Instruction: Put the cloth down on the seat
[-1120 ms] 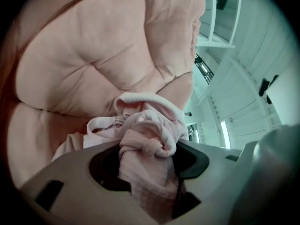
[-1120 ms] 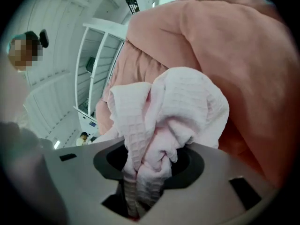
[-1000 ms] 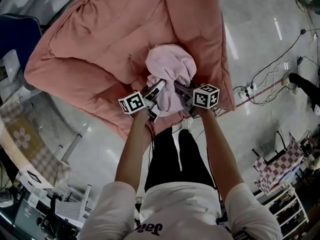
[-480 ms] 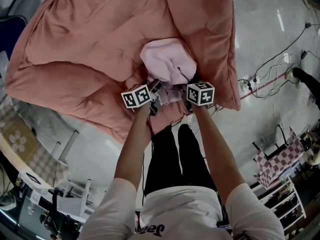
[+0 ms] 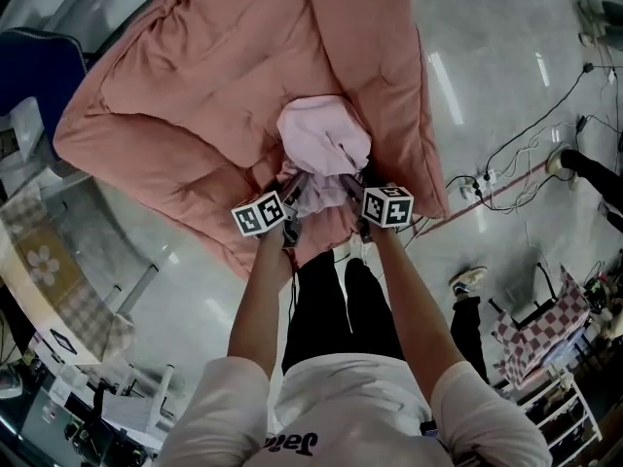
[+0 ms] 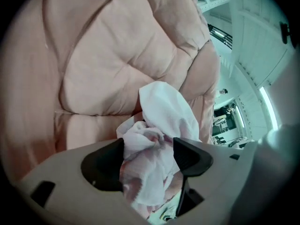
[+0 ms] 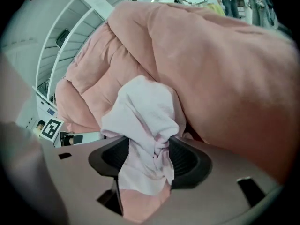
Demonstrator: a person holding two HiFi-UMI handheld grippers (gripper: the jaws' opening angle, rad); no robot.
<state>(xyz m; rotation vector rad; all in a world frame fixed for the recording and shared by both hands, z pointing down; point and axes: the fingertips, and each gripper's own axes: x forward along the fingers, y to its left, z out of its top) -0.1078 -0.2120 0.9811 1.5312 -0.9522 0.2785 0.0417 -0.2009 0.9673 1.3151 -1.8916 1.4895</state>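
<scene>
A pale pink cloth lies bunched on the salmon-pink padded seat, its near end still hanging between both grippers. In the left gripper view the cloth spills between the jaws of my left gripper, which are opening and sit loosely around it. My right gripper is opening too, with a thin twist of cloth between its wide-set pads. In the head view the left gripper and right gripper sit side by side at the seat's front edge.
The seat's backrest cushion rises behind the cloth. Cables and a power strip lie on the shiny floor at right, with a shoe and a checked cloth nearby. A patterned table stands at left.
The cloth bundle has settled onto the seat. Both grippers have drawn closer together at its near end, and their hold on the cloth has loosened.
</scene>
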